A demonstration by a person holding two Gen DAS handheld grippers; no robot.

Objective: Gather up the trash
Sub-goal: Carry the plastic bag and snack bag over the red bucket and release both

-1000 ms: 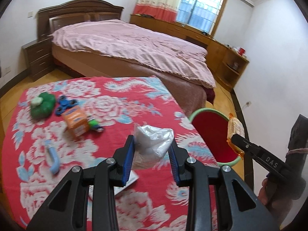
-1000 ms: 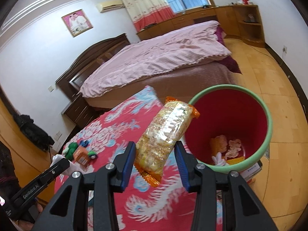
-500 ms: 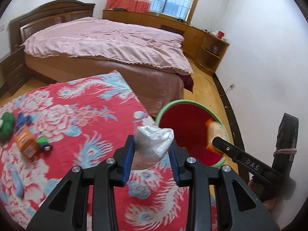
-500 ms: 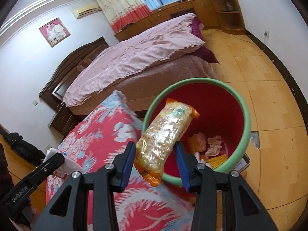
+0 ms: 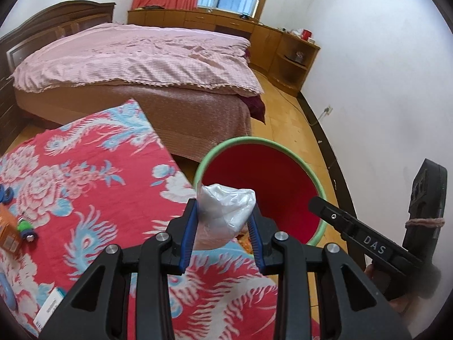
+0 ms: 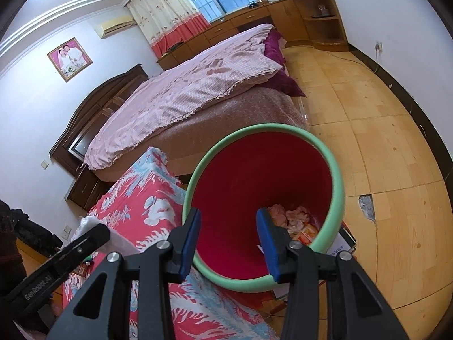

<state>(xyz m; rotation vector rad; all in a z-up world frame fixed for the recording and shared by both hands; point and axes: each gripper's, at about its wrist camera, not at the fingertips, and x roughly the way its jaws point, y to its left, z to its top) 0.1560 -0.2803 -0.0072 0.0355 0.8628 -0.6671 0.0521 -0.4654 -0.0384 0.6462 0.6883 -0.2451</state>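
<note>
Trash in my left wrist view is a crumpled clear plastic bag, low in the centre of the frame, pinched between the blue pads of my left gripper, whose jaws stand narrow and pressed against its sides. Just behind the bag, centre right, sits the red bin with its green rim, on the wooden floor beside the table's red floral cloth. At lower right the black finger of my right gripper reaches toward the bin's rim. Along the left edge of the cloth lie an orange box and a small green toy. The pink-covered bed fills the upper left. In my right wrist view, the right gripper sits low in the centre, its jaws partly apart with nothing between the pads, right above the bin's mouth. Down inside the bin, right of centre, I can see pale crumpled scraps and an orange wrapper. At lower left the left gripper shows with a bit of the white bag at its tip.
</note>
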